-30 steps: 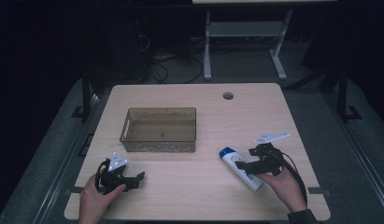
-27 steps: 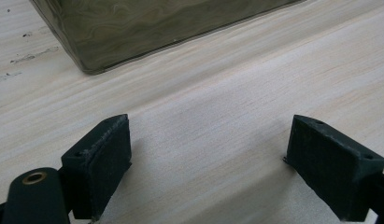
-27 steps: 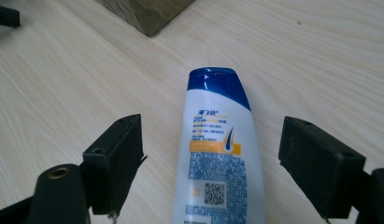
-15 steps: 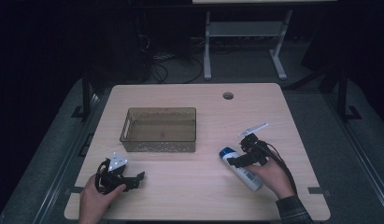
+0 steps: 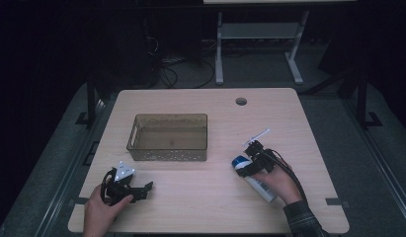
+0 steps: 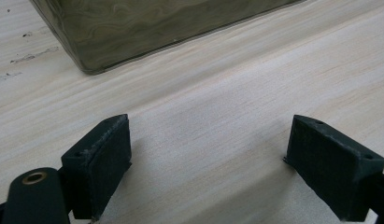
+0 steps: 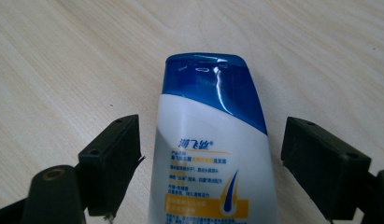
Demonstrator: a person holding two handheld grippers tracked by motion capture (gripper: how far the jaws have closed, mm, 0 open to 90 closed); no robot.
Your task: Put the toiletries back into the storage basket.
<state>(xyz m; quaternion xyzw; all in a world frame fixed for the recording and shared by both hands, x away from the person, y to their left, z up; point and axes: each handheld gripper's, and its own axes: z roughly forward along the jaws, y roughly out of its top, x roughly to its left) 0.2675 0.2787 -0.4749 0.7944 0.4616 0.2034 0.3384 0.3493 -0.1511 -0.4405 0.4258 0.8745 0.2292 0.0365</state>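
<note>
I am at a light wooden table (image 5: 200,207) with fine lines running through the wood. Its corners are round, and there is a small round hole (image 5: 241,101) near the far edge. In the middle stands a see-through brownish plastic bin (image 5: 169,137). It is a box shape with smooth, shiny walls and soft round corners. It sits between my two hands but farther back, so nothing stands between my right tool and the bottle.

The bottle (image 7: 213,154) is a white plastic shampoo bottle with a shiny blue cap. It is flat and smooth, with small writing and a blue and yellow mark on the front. It lies on its side on the right part of the table (image 7: 63,56), with the cap pointing away from my right hand, toward the bin.

My right gripper (image 7: 210,163) is low over the bottle. Its two black blocky jaws are spread apart, one on each side of the white body. There is a little gap on both sides, so they are not squeezing it.

My left gripper (image 6: 208,168) rests low near the front left of the table (image 6: 217,93). Its jaws are spread wide too, with bare wood between them. A corner of the bin (image 6: 133,32) is just ahead of it.
</note>
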